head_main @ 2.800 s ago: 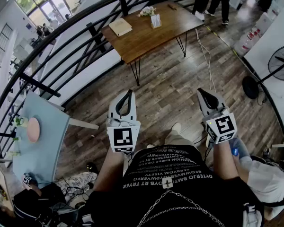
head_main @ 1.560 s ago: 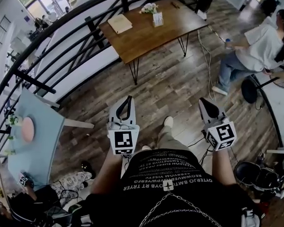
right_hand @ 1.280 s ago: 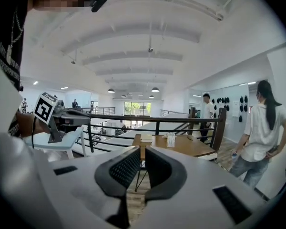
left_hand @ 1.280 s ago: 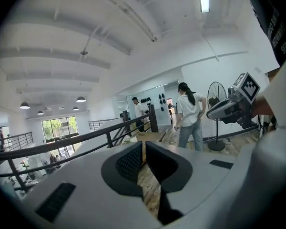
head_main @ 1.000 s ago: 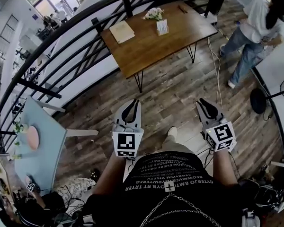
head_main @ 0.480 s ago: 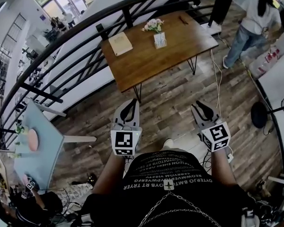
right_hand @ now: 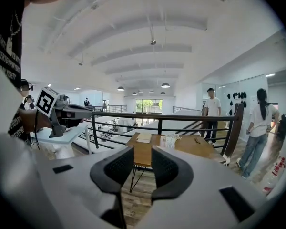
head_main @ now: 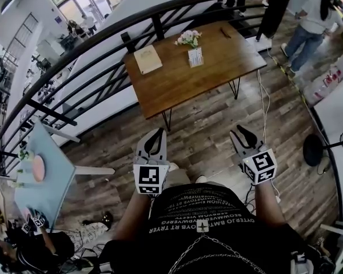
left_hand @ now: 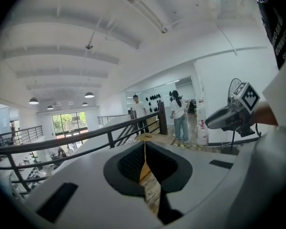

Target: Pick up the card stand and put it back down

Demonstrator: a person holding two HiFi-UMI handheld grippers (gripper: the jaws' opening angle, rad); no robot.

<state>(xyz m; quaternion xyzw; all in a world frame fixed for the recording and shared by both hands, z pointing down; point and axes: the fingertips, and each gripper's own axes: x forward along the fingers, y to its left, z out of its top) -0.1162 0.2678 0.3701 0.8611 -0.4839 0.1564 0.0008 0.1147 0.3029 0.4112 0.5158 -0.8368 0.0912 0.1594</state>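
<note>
The card stand is a small clear upright holder on the wooden table, just below a flower bunch. In the right gripper view the card stand shows far beyond the jaws. Both grippers hang over the floor, well short of the table. My left gripper is shut, its pads meeting in a thin line, with nothing in it. My right gripper has its jaws opening, a clear gap between the pads and nothing between them.
A tan book lies at the table's left end. A black railing curves behind the table. People stand at the far right by a black post. A pale blue table stands left; cables trail on the floor.
The table has drawn a little nearer in the head view. The person at the right walked off toward the far corner. My right gripper's jaws have parted; the left stayed shut.
</note>
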